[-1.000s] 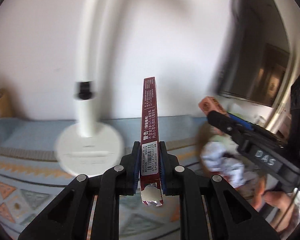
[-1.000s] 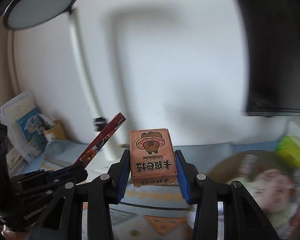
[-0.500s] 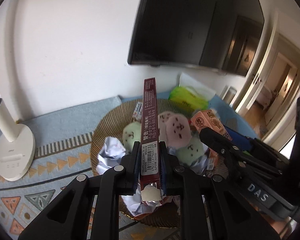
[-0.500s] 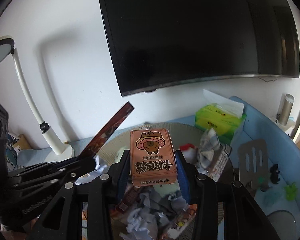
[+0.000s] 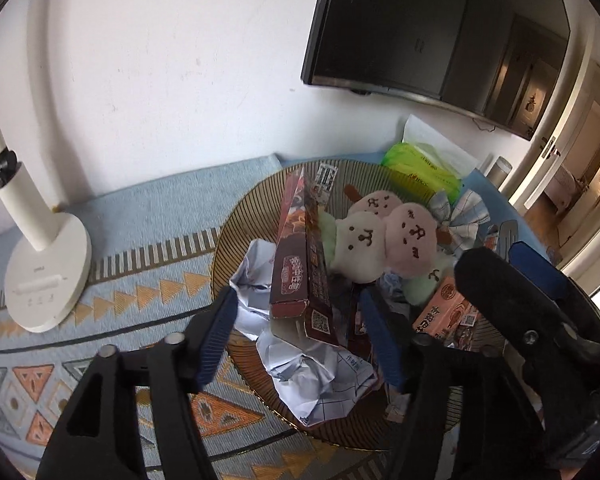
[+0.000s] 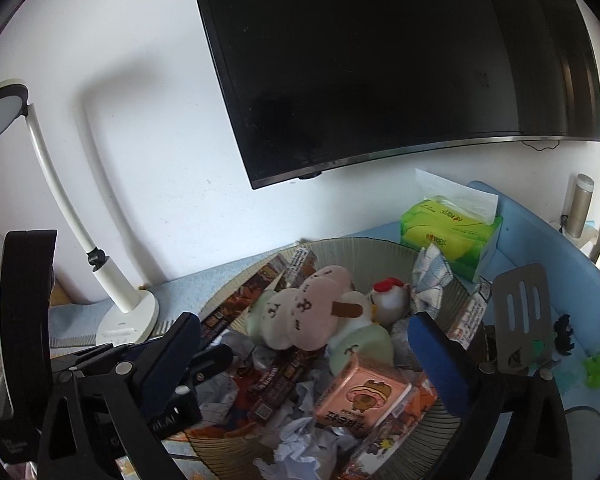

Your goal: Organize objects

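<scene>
Both grippers hang over a round ribbed tray (image 5: 228,236) heaped with plush toys (image 5: 384,236) and crumpled paper; the left gripper (image 5: 300,336) has just spread its fingers wide, and the long dark red box (image 5: 296,256) lies free between them on the pile; the right gripper (image 6: 312,364) has just opened fully, the pink carton (image 6: 360,398) resting loose on the tray's near side.

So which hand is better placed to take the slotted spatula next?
Probably the right. The slotted spatula lies beside the right tool; the left tool hangs over the basket on its desk lamp side. Both tools' jaws have just been opening and grip nothing.
</scene>
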`<state>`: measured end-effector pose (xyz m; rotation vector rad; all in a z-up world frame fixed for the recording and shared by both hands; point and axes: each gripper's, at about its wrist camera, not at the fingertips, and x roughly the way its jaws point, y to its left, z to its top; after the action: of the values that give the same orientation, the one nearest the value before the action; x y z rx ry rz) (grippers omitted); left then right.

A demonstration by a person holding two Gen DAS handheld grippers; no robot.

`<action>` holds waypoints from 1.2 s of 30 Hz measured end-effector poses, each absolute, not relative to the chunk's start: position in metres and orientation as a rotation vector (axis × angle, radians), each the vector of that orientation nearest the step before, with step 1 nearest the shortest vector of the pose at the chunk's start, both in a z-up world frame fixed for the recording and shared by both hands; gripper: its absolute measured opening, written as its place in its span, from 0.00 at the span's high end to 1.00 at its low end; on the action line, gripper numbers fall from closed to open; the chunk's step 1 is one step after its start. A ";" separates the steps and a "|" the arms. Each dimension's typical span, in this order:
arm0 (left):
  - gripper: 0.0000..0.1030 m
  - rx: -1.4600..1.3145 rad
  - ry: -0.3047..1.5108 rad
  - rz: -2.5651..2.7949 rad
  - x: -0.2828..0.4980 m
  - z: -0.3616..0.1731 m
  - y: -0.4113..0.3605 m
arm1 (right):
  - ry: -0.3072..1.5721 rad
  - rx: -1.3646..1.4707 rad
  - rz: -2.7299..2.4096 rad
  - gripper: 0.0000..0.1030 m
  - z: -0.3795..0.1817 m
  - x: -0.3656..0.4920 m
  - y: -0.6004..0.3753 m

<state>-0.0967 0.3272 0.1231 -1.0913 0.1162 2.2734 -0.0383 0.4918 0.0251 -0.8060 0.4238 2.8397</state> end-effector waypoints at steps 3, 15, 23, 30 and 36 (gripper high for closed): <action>0.34 -1.048 0.129 2.303 -0.092 0.135 0.325 | 0.419 -0.785 2.844 0.00 0.033 -0.037 0.487; 0.29 -0.970 0.128 2.441 -0.071 0.170 0.252 | 0.409 -0.763 2.962 0.00 0.062 -0.033 0.418; 0.24 -1.061 0.094 2.636 -0.060 0.150 0.138 | 0.386 -0.931 3.119 0.00 0.037 -0.046 0.309; 0.24 -1.221 0.057 2.669 -0.043 0.102 0.064 | 0.311 -1.173 3.099 0.00 -0.010 -0.041 0.245; 0.24 -1.381 -0.013 2.626 -0.032 0.049 0.033 | 0.262 -1.357 2.918 0.00 -0.065 -0.037 0.245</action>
<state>-0.0324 0.0328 0.0494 -1.3813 -0.0134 2.6262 -0.0374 0.2447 -0.0652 -1.3568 0.2620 2.9180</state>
